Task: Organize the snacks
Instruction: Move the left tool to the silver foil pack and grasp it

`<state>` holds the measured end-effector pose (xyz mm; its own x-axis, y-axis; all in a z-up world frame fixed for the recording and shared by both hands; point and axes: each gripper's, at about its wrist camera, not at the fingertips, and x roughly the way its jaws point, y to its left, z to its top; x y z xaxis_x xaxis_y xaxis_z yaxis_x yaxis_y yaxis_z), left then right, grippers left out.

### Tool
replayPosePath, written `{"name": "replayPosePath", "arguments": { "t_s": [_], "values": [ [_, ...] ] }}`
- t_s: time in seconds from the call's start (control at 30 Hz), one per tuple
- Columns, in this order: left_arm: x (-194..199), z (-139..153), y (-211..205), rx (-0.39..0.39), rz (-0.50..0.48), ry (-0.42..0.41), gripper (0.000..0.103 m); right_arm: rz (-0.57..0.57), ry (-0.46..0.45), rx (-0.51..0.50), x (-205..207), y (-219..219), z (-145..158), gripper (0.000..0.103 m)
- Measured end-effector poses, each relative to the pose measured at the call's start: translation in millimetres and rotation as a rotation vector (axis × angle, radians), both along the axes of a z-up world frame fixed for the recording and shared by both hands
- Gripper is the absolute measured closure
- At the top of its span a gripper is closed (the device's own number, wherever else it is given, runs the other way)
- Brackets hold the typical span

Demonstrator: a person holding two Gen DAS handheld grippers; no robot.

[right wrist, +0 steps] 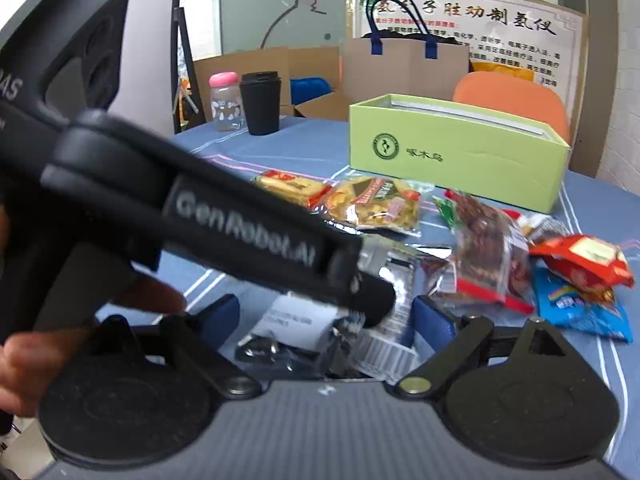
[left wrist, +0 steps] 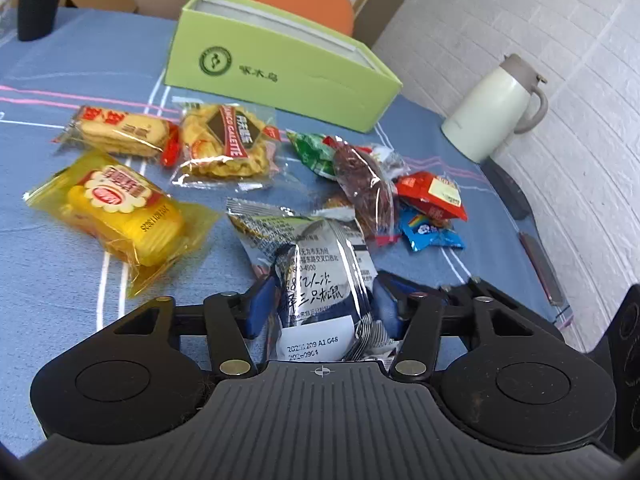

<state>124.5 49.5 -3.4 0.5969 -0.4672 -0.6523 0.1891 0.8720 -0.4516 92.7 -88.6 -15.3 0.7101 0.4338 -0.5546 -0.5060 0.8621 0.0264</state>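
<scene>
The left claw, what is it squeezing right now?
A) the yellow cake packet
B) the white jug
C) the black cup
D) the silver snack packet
D: in the left wrist view the left claw has its blue pads pressed on both sides of the silver snack packet.

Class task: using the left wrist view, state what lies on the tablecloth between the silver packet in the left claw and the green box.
Between the silver packet and the green box lies the clear-wrapped galette biscuit pack, seen in the left wrist view.
</scene>
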Motion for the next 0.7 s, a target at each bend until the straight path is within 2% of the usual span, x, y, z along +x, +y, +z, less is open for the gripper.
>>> {"name": "replayPosePath", "arguments": {
  "t_s": [0.07, 0.1, 0.27, 0.37, 0.43, 0.53, 0.7],
  "values": [
    [-2.5, 4.4, 4.2, 0.0, 0.031, -0.019, 0.036, -0.05, -0.009, 0.013, -0.8, -5.2, -0.2, 0.011],
    [-3.0, 6.1, 6.7, 0.003, 0.047, -0.024, 0.032, -0.073, -0.004, 0.025, 0.5, -7.5, -1.5, 0.011],
    [1.3, 2.8, 6.9, 0.005, 0.047, 0.005, 0.033, -0.097, 0.041, 0.068, 11.5, -3.4, -8.4, 0.011],
    [5.5, 1.0, 3.6, 0.042, 0.062, 0.007, 0.036, -0.091, 0.075, 0.08, 18.3, 1.5, -13.1, 0.011],
    [7.3, 0.2, 5.1, 0.023, 0.051, 0.004, 0.035, -0.087, 0.11, 0.109, 21.9, -1.1, -17.9, 0.011],
    [10.9, -2.1, 1.5, 0.029, 0.022, 0.009, 0.038, -0.078, 0.094, 0.13, 20.9, -3.3, -22.6, 0.01],
    [15.7, -7.6, -7.4, 0.046, -0.016, 0.022, 0.043, -0.069, 0.099, 0.091, 21.0, -1.7, -19.5, 0.011]
  ]
}}
